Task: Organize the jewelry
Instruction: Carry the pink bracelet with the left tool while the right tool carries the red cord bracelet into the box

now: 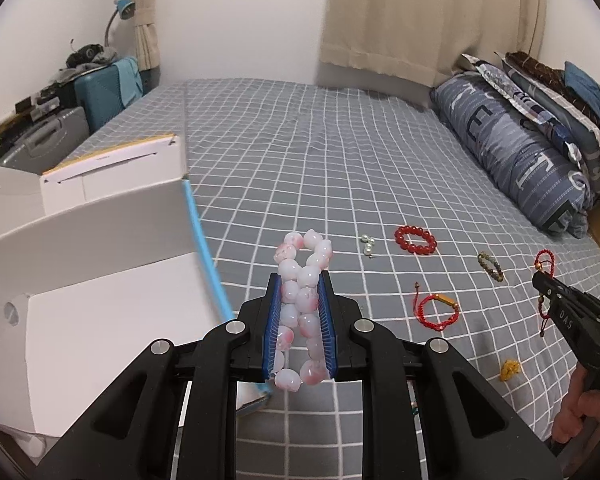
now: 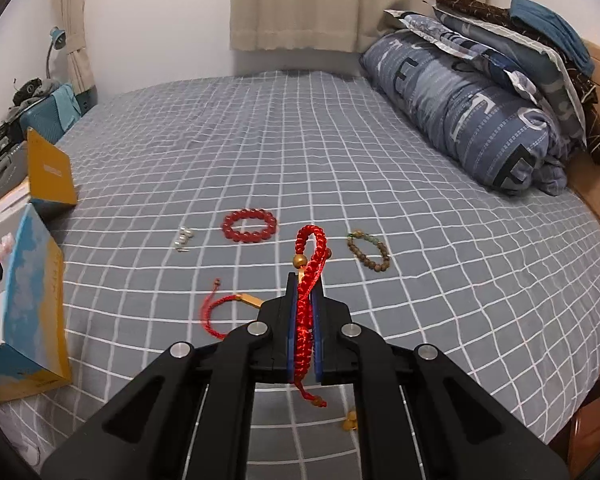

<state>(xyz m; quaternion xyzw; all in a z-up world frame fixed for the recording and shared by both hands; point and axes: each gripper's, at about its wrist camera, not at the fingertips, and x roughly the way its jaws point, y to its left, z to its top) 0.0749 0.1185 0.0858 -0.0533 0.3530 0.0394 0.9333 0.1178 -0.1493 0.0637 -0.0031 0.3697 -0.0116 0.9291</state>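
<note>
Left gripper [image 1: 300,280] is closed on a pink-white bead bracelet [image 1: 303,304]; right gripper [image 2: 305,284] is clamped on a red braided cord bracelet [image 2: 309,276].

Both pieces are held lower centre of their frames, squeezed flat, long axes running along the fingers and pointing up-frame. The open white box [image 1: 100,304], lower left, is judged the destination; nothing is seen inside it. Left on the checked bedsheet [image 1: 300,152]: red bead bracelet [image 1: 416,239], brown bead bracelet [image 1: 491,266], red cord bracelet [image 1: 436,312], pearl earrings [image 1: 368,245], yellow piece [image 1: 510,369]. Sorting is judged to be at an early stage.
</note>
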